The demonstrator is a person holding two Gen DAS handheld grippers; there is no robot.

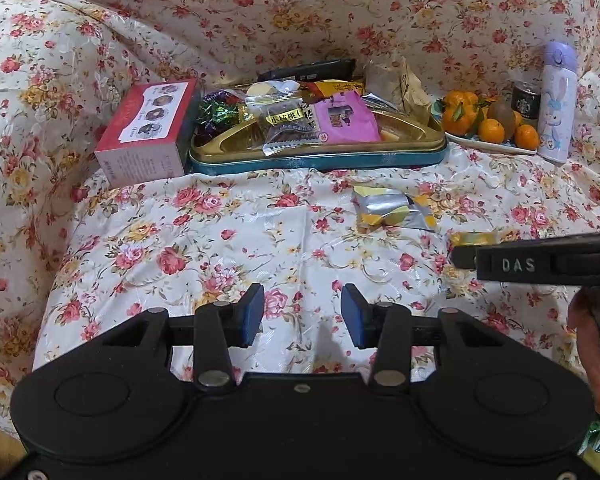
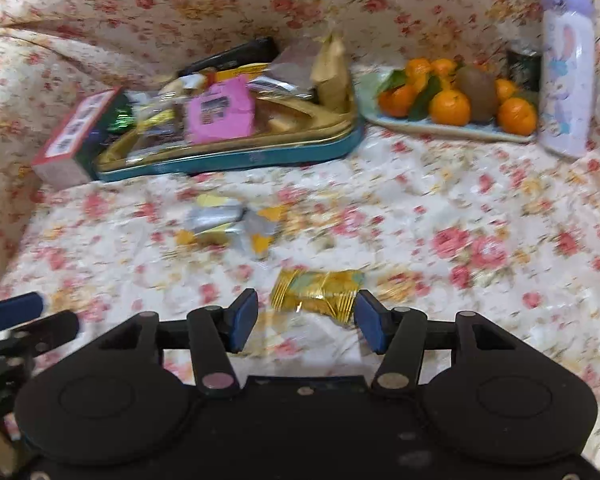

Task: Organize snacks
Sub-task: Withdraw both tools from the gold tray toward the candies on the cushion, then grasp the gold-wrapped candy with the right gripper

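A teal and gold snack tin (image 1: 320, 158) (image 2: 236, 160) at the back holds several wrapped snacks, among them a pink packet (image 1: 346, 118) (image 2: 220, 114). A silver and yellow wrapper (image 1: 394, 210) (image 2: 228, 224) lies loose on the floral cloth in front of it. A gold wrapped candy (image 2: 316, 292) (image 1: 474, 237) lies just ahead of my right gripper (image 2: 306, 322), which is open with the candy between and just beyond its fingertips. My left gripper (image 1: 302, 316) is open and empty over bare cloth. The right gripper's side (image 1: 540, 264) shows in the left wrist view.
A red and white box (image 1: 148, 132) (image 2: 74, 140) stands left of the tin. A plate of tangerines and a kiwi (image 1: 488, 124) (image 2: 452, 104), a dark can (image 1: 526, 100) and a lilac bottle (image 1: 556, 104) (image 2: 566, 72) stand at the right. The cloth rises behind.
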